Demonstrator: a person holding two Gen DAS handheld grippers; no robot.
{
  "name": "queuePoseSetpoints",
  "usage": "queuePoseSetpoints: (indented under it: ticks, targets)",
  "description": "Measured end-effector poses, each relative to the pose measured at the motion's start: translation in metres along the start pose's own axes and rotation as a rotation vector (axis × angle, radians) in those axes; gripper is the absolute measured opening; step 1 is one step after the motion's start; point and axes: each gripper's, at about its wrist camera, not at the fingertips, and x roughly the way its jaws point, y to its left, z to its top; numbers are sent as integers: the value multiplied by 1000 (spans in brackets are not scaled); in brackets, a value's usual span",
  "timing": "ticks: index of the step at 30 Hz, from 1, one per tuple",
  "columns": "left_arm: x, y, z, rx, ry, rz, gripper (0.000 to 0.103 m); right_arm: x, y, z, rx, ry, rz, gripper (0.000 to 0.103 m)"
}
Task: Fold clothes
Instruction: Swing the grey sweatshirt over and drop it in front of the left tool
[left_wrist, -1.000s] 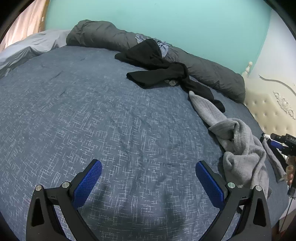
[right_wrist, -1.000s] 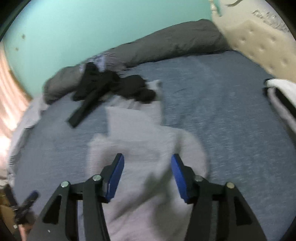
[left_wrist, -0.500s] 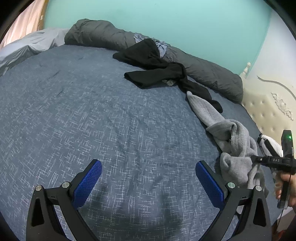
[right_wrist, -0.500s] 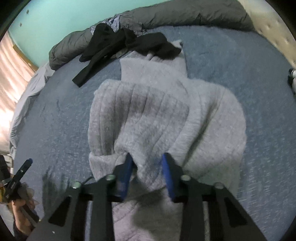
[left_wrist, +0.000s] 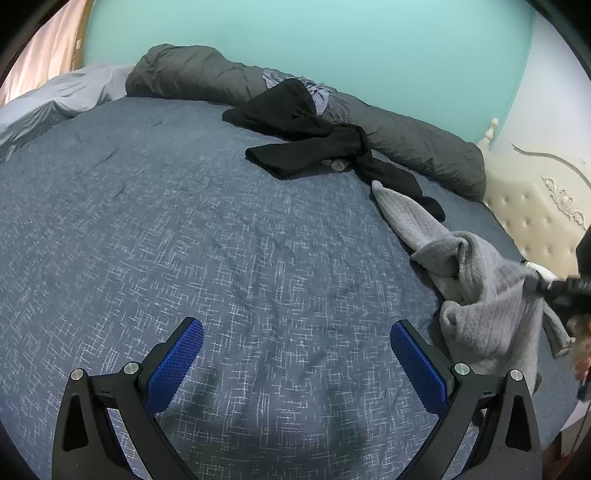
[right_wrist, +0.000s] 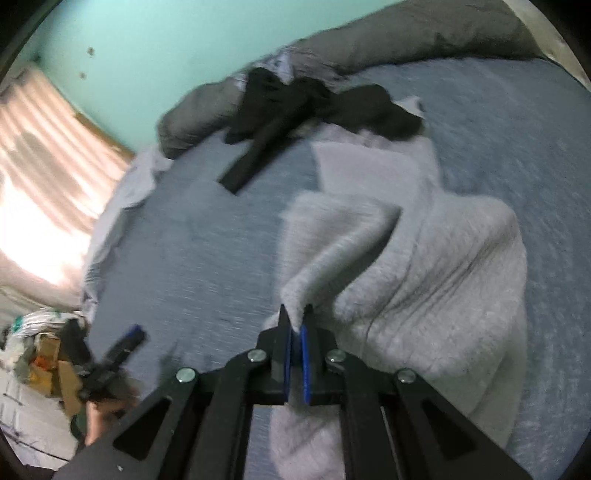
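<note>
change: right gripper (right_wrist: 296, 325) has shut fully onto the cloth since half a second ago and pulled a fold up; left gripper (left_wrist: 295, 363) has not shifted
right gripper: blue pads nearly touching, a thin ridge of grey sweater (right_wrist: 436, 266) pinched between them, cloth rising to the tips like a tent
left gripper: spread wide, nothing between the pads, hovering over bare bedspread (left_wrist: 184, 229)
grey sweater: on the bed's right side in left wrist view (left_wrist: 476, 295), bunched, one sleeve stretched toward the black clothes; part of it lifted at the right gripper
black clothes (left_wrist: 310, 136): heap further back, one end touching the sweater's sleeve tip, other end against the dark grey duvet (left_wrist: 406, 136)
duvet: rolled along the far edge of the bed under the teal wall (left_wrist: 332, 44)
headboard (left_wrist: 535, 221): cream, tufted, at right
blur: right wrist view smeared, details of clutter at lower left not readable
</note>
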Motion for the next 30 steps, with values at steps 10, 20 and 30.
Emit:
queuePoseSetpoints:
  ticks: [10, 20, 30]
  targets:
    - [-5, 7, 4, -12, -14, 3, 103, 0, 76, 44, -45, -60, 146, 4]
    - [-10, 23, 10, -57, -29, 4, 103, -3, 175, 109, -144, -151, 255, 3]
    - [-16, 44, 15, -113, -46, 10, 103, 6, 220, 136, -212, -193, 268, 3]
